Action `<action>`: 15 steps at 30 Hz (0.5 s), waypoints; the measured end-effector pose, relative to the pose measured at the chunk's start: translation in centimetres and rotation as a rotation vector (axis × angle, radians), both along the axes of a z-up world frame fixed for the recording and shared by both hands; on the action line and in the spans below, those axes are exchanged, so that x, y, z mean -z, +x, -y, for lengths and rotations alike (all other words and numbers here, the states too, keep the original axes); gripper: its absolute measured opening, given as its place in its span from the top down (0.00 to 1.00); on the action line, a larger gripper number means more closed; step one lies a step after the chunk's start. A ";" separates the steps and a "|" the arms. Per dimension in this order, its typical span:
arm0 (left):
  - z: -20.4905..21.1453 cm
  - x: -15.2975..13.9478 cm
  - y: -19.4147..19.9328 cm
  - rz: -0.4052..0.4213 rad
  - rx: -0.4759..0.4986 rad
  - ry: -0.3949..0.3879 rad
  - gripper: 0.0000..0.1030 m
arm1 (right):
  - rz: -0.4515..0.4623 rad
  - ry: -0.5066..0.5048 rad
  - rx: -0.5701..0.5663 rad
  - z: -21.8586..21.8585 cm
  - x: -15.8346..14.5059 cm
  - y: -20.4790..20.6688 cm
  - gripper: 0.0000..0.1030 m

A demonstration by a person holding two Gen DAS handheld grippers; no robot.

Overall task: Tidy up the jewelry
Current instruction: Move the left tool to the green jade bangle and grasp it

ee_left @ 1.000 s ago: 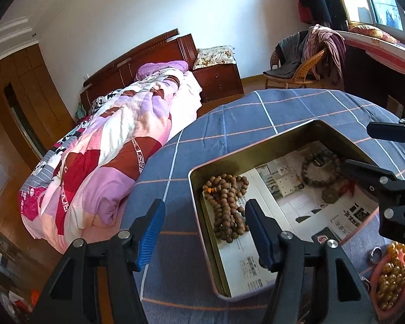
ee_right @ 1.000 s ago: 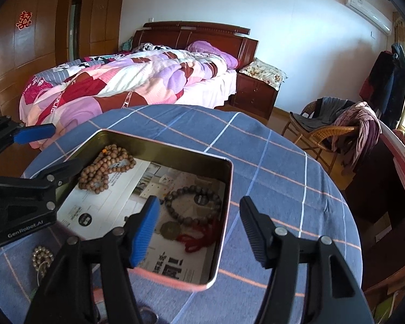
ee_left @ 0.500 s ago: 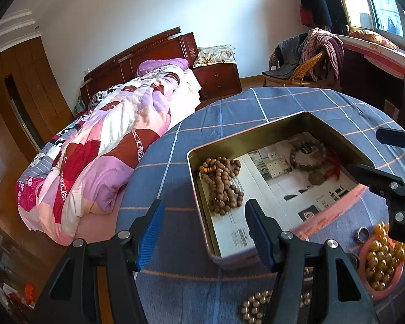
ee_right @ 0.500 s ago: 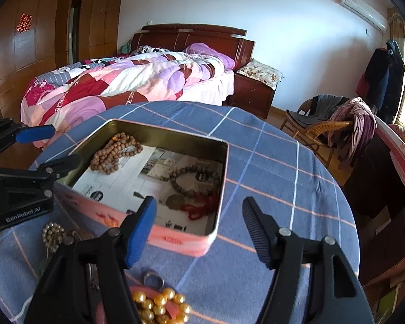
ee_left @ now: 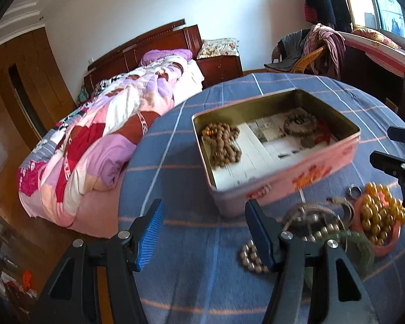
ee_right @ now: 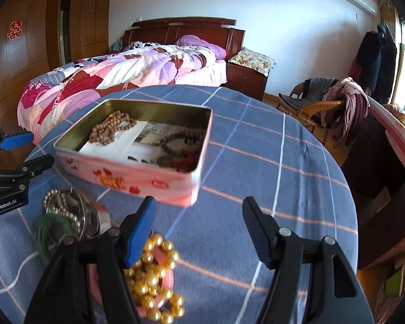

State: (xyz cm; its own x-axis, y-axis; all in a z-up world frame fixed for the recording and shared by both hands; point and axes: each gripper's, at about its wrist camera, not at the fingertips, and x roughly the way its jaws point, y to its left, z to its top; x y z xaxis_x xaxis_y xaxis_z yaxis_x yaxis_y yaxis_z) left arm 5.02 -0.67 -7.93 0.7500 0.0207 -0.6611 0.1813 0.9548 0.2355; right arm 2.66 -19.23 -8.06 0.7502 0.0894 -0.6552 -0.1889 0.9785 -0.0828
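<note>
Bangles (ee_left: 324, 216) beside gold beads (ee_left: 382, 216), before tin (ee_left: 283, 178)

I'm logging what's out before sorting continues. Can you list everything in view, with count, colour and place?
tin box: one, pink outside, gold inside, open on the table
brown bead strand: one, in the tin's far left corner
dark bead bracelet: one, in the tin's right end, by something red
printed paper: white, lining the tin floor
gold bead strand: one, piled on a pink bangle in front of the tin
silver bead strand: one, left of the gold beads
green bangle: one, beside the silver beads
ring: one, silver, near the tin
tablecloth: blue plaid
bed: pink patchwork quilt, behind
wicker chair: clothes draped, right
left gripper: open, empty
right gripper: open, empty
</note>
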 end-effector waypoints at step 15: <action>3.6 0.6 -4.9 -0.013 0.106 -0.025 0.40 | -0.013 -0.010 0.029 1.6 1.0 -3.7 0.33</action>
State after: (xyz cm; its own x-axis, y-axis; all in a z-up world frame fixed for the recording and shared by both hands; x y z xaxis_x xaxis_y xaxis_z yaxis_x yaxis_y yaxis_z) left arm 0.13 -4.29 -8.53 0.7383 -0.0749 -0.6703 0.2845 0.9356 0.2089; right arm -1.08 -20.84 -9.10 0.7441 0.0615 -0.6653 -0.1618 0.9827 -0.0902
